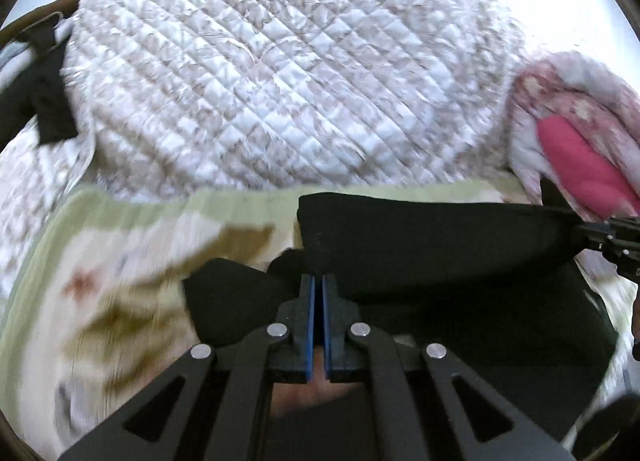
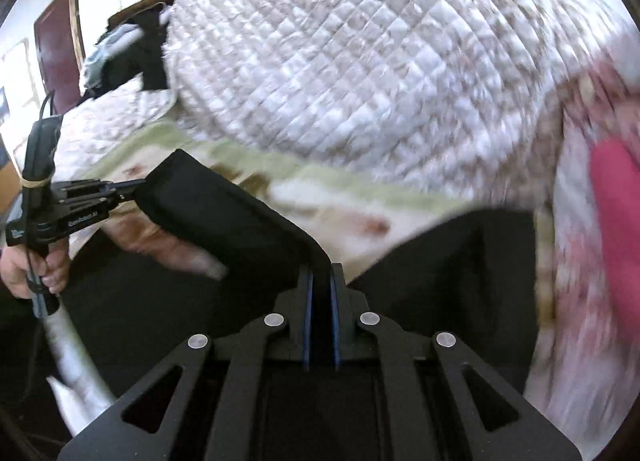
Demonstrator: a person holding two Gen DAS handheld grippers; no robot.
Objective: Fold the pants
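Observation:
Black pants (image 1: 420,237) hang as a taut folded band between my two grippers, above the rest of the garment lying on the bed. My left gripper (image 1: 319,281) is shut, its blue pads pinching one corner of that band. In the right wrist view, my right gripper (image 2: 320,275) is shut on the other corner, and the pants (image 2: 224,213) stretch away to the left gripper (image 2: 138,187), held by a hand (image 2: 28,269). The right gripper (image 1: 580,231) shows at the right edge of the left wrist view, clamped on the cloth.
A pale green patterned blanket (image 1: 132,261) lies under the pants. Behind it rises a white and brown quilted cover (image 1: 280,73). A pink and white pillow or bundle (image 1: 576,141) sits at the right. Dark furniture and clothing (image 2: 120,57) stand beyond the bed's left side.

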